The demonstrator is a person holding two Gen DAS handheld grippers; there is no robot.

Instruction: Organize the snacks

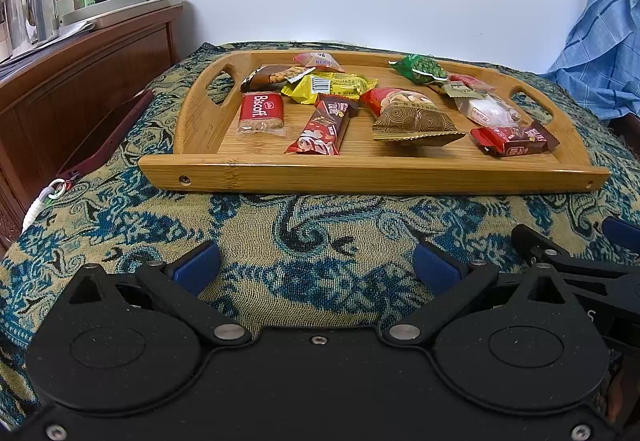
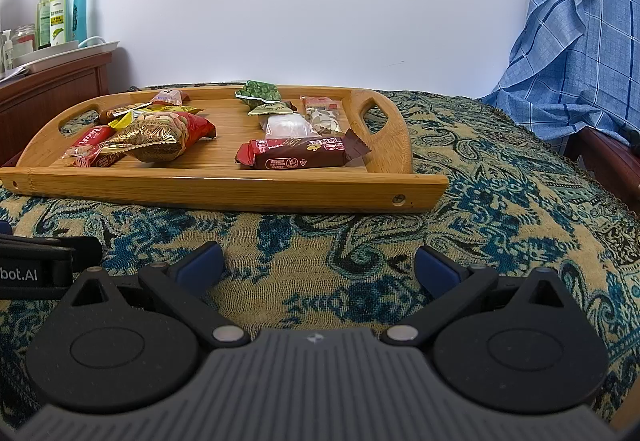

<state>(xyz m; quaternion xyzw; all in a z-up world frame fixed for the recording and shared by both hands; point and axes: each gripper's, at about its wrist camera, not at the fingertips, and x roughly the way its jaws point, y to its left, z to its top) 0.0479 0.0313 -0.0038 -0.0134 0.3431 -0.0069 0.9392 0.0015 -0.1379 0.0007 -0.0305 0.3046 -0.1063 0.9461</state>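
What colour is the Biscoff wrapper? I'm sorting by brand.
Red with white lettering; the Biscoff wrapper shows best in the left wrist view.

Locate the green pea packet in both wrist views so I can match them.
Left wrist: green pea packet sits at the tray's far edge, right of centre, upper middle of the picture.
Right wrist: green pea packet sits at the tray's far edge, near centre, just left of the picture's middle.
Shared landmark: the bamboo tray, with the dark brown chocolate bar near its front right corner.
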